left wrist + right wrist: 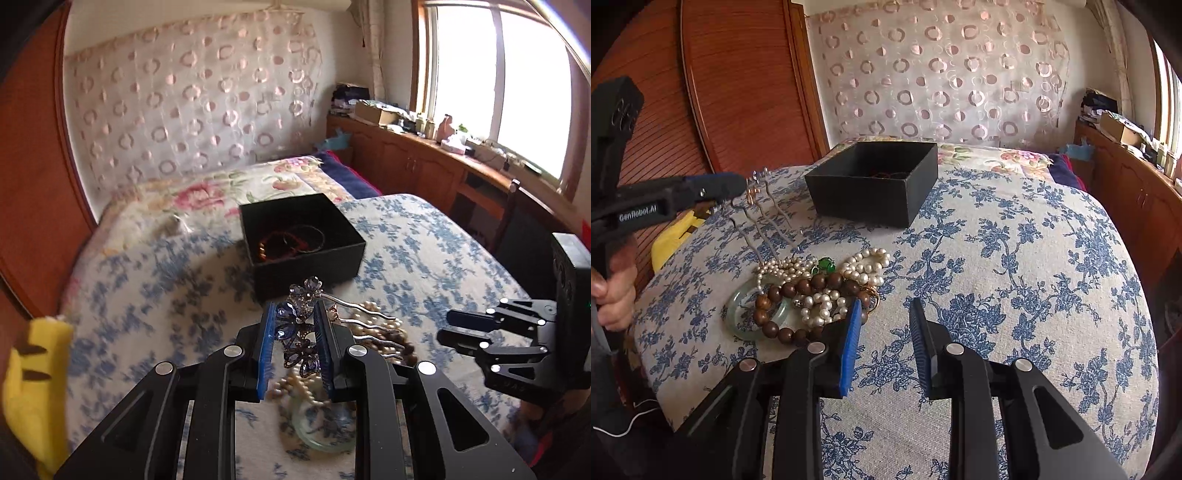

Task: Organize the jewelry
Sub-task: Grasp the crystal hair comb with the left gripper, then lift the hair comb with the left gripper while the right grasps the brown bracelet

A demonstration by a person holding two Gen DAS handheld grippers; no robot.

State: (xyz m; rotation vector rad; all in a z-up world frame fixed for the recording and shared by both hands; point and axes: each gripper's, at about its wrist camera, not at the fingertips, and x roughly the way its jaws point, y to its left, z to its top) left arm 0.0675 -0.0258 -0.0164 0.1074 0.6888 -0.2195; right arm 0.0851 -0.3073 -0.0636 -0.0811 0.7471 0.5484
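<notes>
My left gripper pinches a blue-flowered hair comb low in the frame's centre, lifted above the jewelry pile. My right gripper hangs empty, jaws apart, just right of that pile. Beyond, at upper centre, the black box sits open on the floral cloth.

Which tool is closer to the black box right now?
Left. The left tool, gripping the blue flower hairpin, is just short of the black box; the right tool hangs open farther back.
</notes>
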